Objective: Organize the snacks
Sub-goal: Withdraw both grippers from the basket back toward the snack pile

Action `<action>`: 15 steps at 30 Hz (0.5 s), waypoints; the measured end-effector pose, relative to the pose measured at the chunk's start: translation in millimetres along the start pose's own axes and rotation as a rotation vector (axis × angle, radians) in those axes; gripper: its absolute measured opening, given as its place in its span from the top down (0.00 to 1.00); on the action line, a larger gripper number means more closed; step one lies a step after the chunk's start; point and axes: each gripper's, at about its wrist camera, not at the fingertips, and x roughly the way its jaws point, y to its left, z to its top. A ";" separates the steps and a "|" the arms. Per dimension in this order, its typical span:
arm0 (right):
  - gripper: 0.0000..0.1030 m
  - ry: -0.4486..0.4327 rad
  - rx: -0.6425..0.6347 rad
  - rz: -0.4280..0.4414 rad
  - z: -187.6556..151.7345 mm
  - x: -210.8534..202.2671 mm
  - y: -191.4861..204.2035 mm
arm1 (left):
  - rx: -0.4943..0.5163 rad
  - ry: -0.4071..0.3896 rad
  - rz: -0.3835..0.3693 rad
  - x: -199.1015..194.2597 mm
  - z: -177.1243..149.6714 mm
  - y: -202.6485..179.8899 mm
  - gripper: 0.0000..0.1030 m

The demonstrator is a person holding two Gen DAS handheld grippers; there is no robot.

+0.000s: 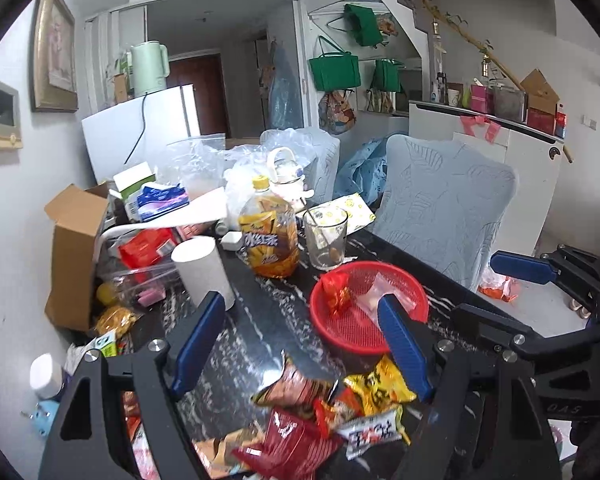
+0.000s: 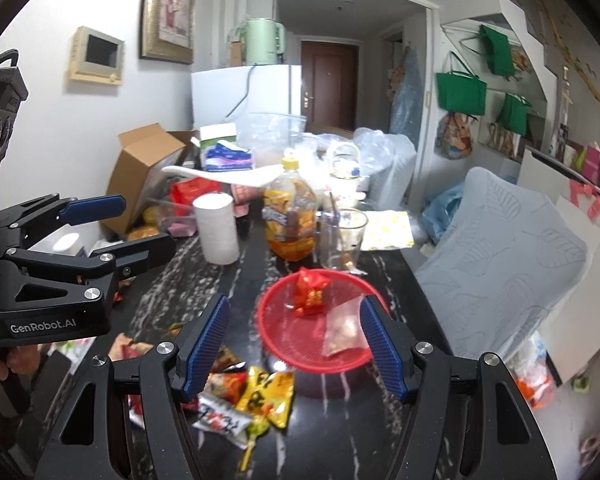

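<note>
The near snack pile (image 1: pixel 324 412) is blurred in both views and partly covered by the gripper frames, so only red, orange and yellow wrappers can be made out. The left gripper (image 1: pixel 300 344) hangs above the pile with its jaws spread wide and nothing between them. The right gripper (image 2: pixel 296 348) is open too — empty, its right finger overlapping the near rim of the red basket (image 2: pixel 276 332). In the basket lie a red packet (image 2: pixel 310 292) and a clear bag (image 2: pixel 344 330) whose contents are unreadable. Beyond it on the black marble table (image 2: pixel 340 412) stand a glass (image 2: pixel 342 240), a tea bottle (image 2: pixel 290 220) and a paper roll (image 2: pixel 216 228). Far left, a cardboard box (image 2: pixel 140 168) and clutter; a covered chair (image 2: pixel 500 248) stands to the right.
</note>
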 end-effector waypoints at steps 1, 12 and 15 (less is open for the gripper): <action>0.34 -0.001 -0.002 0.004 -1.2 -2.2 3.1 | -0.004 0.002 0.004 -4.6 -3.7 1.5 0.24; 0.34 0.029 -0.014 0.073 -32.2 -20.1 40.7 | -0.045 0.052 0.024 -39.2 -47.9 12.8 0.24; 0.33 0.047 -0.011 0.094 -42.7 -21.2 48.6 | -0.075 0.065 0.027 -43.8 -62.4 15.1 0.24</action>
